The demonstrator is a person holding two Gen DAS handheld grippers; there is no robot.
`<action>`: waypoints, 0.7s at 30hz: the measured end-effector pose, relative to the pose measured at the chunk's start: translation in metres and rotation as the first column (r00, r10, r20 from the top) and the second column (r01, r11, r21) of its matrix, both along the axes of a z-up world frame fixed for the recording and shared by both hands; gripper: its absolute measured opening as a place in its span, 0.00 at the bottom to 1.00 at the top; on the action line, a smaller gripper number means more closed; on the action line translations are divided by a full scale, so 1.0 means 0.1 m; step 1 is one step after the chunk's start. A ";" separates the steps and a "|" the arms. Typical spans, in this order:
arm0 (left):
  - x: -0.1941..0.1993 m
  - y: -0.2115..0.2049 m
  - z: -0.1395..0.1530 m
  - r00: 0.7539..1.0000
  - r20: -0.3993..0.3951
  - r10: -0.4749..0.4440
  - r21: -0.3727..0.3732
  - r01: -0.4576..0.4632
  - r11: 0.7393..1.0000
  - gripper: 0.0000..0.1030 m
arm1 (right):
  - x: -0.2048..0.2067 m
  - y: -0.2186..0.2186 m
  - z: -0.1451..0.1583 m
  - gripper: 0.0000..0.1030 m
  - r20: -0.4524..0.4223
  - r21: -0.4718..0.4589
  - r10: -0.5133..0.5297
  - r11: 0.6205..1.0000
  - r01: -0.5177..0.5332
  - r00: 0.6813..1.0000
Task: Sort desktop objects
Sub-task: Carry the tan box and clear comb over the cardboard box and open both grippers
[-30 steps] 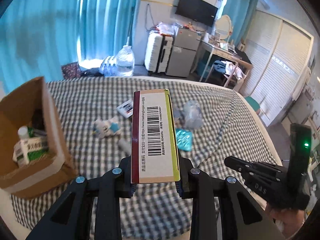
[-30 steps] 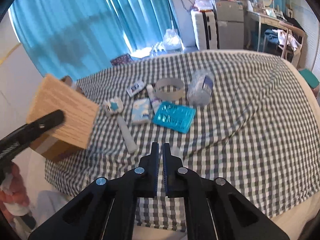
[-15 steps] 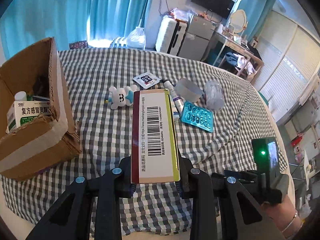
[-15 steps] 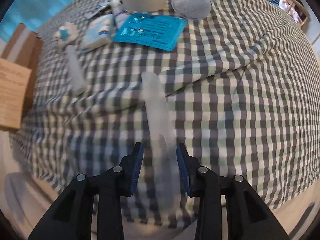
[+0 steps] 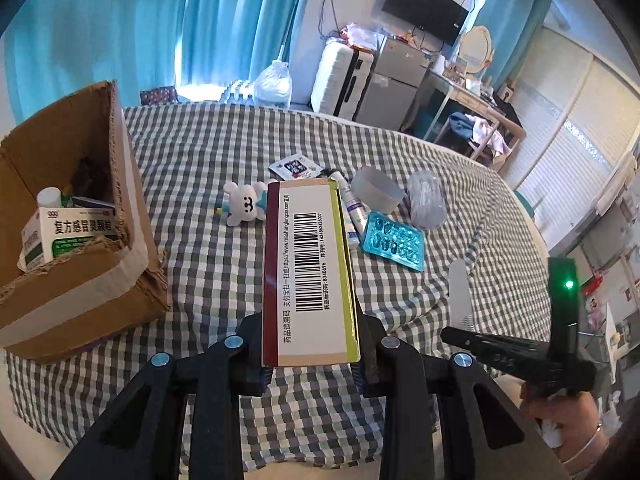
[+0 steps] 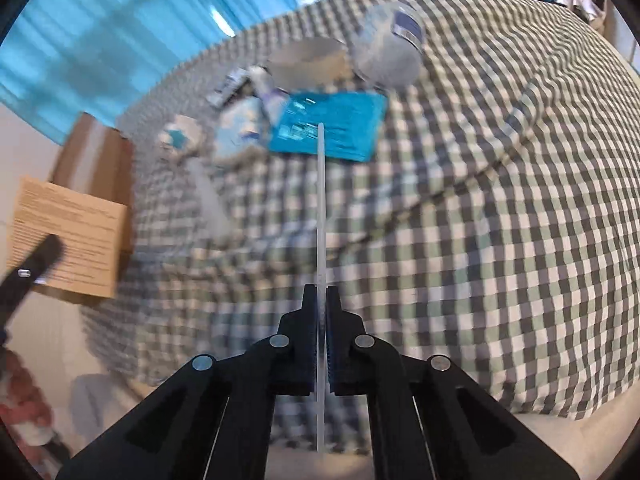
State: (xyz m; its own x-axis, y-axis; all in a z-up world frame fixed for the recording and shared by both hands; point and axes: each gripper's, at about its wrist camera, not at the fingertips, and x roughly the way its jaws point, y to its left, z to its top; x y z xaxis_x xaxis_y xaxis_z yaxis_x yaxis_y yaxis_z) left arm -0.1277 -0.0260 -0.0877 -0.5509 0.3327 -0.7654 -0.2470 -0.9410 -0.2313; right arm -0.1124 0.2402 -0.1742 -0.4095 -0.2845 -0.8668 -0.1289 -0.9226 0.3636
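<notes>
My left gripper (image 5: 310, 356) is shut on a medicine box with a barcode (image 5: 308, 272), held above the checked table near its front edge. The box's tan side also shows in the right wrist view (image 6: 68, 240). My right gripper (image 6: 321, 300) is shut on a thin white comb-like strip (image 6: 321, 208), lifted edge-on off the cloth; the strip (image 5: 459, 296) and gripper (image 5: 452, 330) show at the right of the left wrist view. An open cardboard box (image 5: 76, 216) holding medicine packs stands at the left.
On the checked cloth (image 5: 224, 152) lie a white plush toy (image 5: 244, 208), a small sachet (image 5: 296, 167), a tube (image 5: 352, 204), a tape roll (image 5: 376, 194), a clear plastic jar (image 5: 426, 200) and a blue blister pack (image 5: 394, 240). Another white strip (image 6: 210, 200) lies near the toy.
My right gripper dropped to the cloth, closed on the white strip and lifted it, now turned edge-on. My left gripper kept the medicine box and moved nearer to the cardboard box.
</notes>
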 end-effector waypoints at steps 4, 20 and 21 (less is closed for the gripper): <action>0.09 -0.05 0.16 0.999 -0.033 0.008 0.013 -0.007 1.000 0.29 | 0.07 -0.08 0.32 0.04 -0.061 -0.043 0.005 0.999 -0.008 0.998; -0.26 -1.40 1.23 0.956 -0.206 0.211 0.025 -0.211 0.977 0.29 | -0.38 -1.88 2.00 0.03 -0.368 -0.021 0.333 0.931 -0.365 0.868; -0.32 -1.50 1.25 0.951 -0.212 0.227 0.011 -0.229 0.973 0.29 | -0.50 -2.10 2.04 0.03 -0.376 -0.030 0.360 0.916 -0.399 0.854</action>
